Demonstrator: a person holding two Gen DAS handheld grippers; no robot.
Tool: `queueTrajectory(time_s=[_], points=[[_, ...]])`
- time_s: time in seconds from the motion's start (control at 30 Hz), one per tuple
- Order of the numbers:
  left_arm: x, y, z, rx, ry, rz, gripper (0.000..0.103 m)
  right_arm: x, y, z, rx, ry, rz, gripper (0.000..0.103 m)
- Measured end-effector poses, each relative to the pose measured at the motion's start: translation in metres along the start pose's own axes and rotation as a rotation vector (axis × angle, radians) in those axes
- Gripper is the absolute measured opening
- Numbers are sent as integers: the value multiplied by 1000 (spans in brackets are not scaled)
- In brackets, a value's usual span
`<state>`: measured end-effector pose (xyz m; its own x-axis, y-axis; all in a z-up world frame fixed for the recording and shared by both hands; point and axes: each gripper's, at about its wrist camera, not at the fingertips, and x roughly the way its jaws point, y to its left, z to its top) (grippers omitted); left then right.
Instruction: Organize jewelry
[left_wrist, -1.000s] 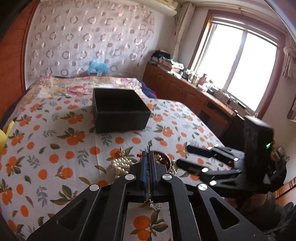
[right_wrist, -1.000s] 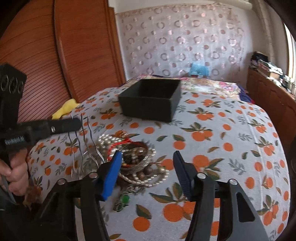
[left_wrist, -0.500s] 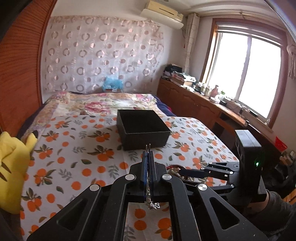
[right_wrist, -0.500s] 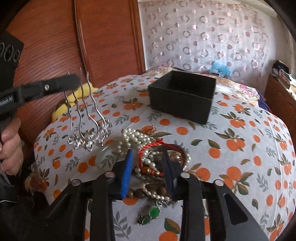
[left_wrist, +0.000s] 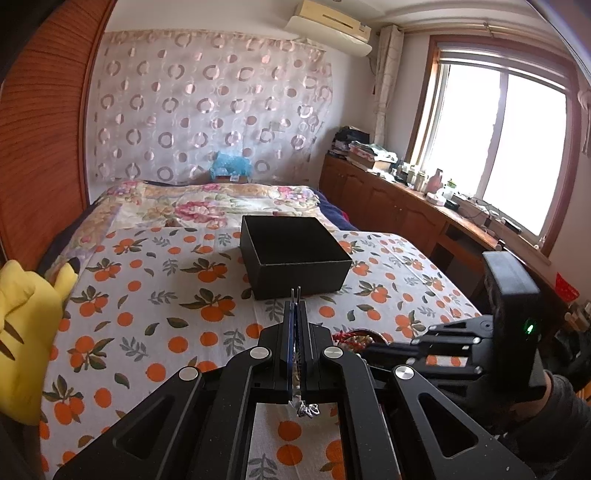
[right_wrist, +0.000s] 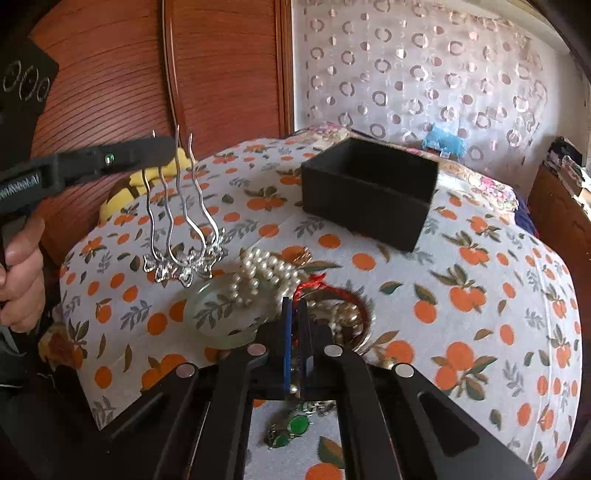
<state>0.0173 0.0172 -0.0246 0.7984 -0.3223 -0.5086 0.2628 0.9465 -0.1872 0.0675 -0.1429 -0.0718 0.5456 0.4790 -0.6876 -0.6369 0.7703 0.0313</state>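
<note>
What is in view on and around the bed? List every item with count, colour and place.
box: one, black, open, on the bedspread beyond the jewelry
hair combs: two, silver, hanging from the left gripper
pearl strand: one, white, on the jewelry pile
bangle: one, pale green, beside the pearls
green-stone piece: one, near edge of pile
plush toy: one, yellow, bed's left edge
bedspread: one, white with oranges
left gripper: shut on the hair combs
right gripper: shut on a piece in the pile; which one is unclear
</note>
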Motion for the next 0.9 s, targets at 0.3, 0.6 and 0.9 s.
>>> queueTrajectory(time_s=[0.3, 0.6, 0.9], points=[[11, 1, 14, 22, -13, 11, 1, -20, -24, 27, 14, -68, -12, 3], [24, -3, 35, 54, -35, 20, 1, -27, -48, 64, 14, -113, -36, 3], [41, -1, 61, 79, -41, 53, 1, 0, -77, 111, 12, -139, -51, 3]])
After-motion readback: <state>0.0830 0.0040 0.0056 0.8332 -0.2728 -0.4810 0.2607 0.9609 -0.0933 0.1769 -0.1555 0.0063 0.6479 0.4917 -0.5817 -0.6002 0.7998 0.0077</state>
